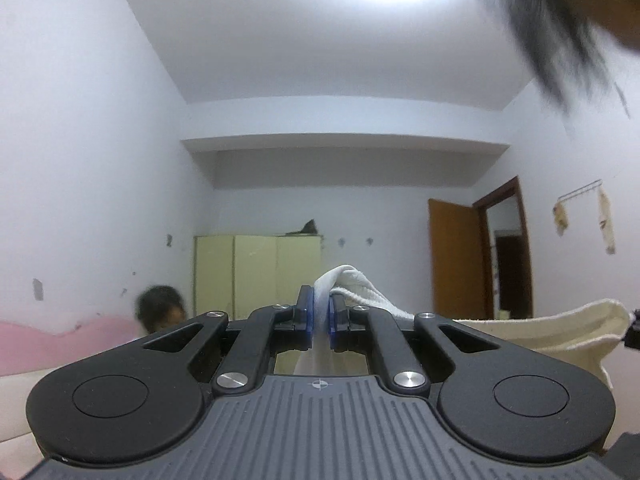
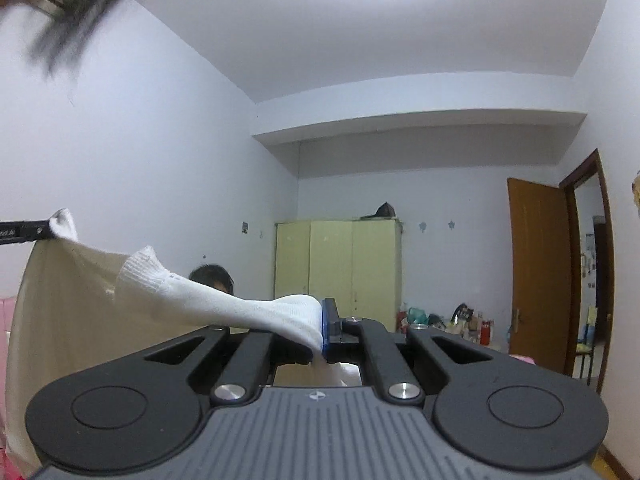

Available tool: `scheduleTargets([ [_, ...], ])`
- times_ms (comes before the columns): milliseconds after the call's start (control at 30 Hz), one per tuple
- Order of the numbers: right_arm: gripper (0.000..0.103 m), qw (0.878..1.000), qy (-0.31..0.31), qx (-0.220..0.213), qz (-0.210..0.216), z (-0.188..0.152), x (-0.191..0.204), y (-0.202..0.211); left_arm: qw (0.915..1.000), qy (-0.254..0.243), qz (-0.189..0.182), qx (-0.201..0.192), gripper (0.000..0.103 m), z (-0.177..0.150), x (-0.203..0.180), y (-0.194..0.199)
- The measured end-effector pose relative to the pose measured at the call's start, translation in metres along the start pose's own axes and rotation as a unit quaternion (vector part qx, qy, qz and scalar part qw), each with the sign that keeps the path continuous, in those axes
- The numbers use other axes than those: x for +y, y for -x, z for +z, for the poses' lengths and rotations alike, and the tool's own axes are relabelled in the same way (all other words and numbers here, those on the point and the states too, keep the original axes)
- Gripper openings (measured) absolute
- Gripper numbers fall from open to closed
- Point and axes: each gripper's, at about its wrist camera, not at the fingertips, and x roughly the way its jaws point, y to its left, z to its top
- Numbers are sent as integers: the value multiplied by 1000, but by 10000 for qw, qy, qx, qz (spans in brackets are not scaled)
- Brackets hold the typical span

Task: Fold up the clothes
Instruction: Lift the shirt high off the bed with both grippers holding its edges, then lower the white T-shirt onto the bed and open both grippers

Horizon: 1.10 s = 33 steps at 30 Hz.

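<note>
While both cameras tilt up toward the ceiling, the scene reads as follows
Room: white walls, a pale yellow-green wardrobe at the far end, a brown door open to its right
Garment: a cream-white knit garment is held up in the air, stretched between the two grippers and hanging below them as a broad sheet
Left gripper: the left gripper has its jaws closed on a bunched fold of the garment, which sticks up above the blue pads
Right gripper: the right gripper has its jaws clamped on a ribbed sleeve or cuff end that trails off to the left
Left view only: pink bedding at the lower left, hooks on the right wall
Right view only: clutter of bottles and bags by the door, the left gripper's black finger pinching the garment's far corner
Person: a dark-haired head shows low behind the cloth; blurred hair fills one top corner of each view
</note>
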Motion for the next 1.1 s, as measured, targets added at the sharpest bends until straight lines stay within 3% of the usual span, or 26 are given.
scheduleTargets([
  [200, 4, 9979, -259, 578, -121, -12, -6, -6, 9987, 304, -250, 325, 6, -13, 1, -21],
  [367, 4, 9877, -680, 1386, -234, -47, -23, -51, 9942, 485, -345, 899, 6, -62, 11, -67],
  [467, 4, 9778, -1024, 1783, -406, -80, -38, -93, 9857, 791, -501, 1403, 6, -110, 23, -111],
  [567, 4, 9667, -1053, 2217, -725, -126, -56, -140, 9720, 984, -800, 1979, 6, -181, 39, -167],
  [733, 5, 9500, -1054, 2752, -1032, -237, -88, -243, 9524, 654, -1041, 2790, 9, -325, 51, -274],
  [800, 5, 9373, -1176, 3055, -1195, -298, -100, -281, 9369, 344, -1070, 3309, 15, -396, 43, -318],
  [867, 9, 9125, -1339, 3608, -1385, -378, -114, -323, 9052, 343, -1130, 4083, 27, -479, 40, -363],
  [933, 22, 8835, -1487, 4153, -1574, -458, -127, -363, 8675, 697, -1000, 4823, 32, -564, 42, -395],
  [967, 39, 8622, -1442, 4532, -1746, -502, -131, -377, 8499, 797, -846, 5140, 31, -597, 42, -406],
  [1000, 40, 8389, -1394, 4900, -1919, -545, -135, -390, 8369, 832, -779, 5353, 31, -626, 40, -412],
  [1033, 40, 8133, -1335, 5239, -2149, -581, -137, -394, 8286, 1043, -751, 5449, 31, -642, 42, -415],
  [1067, 39, 7961, -1323, 5416, -2354, -604, -137, -393, 8201, 1276, -726, 5530, 31, -658, 45, -418],
  [1100, 39, 7969, -1401, 5321, -2493, -610, -137, -387, 8168, 1567, -628, 5516, 31, -666, 50, -419],
])
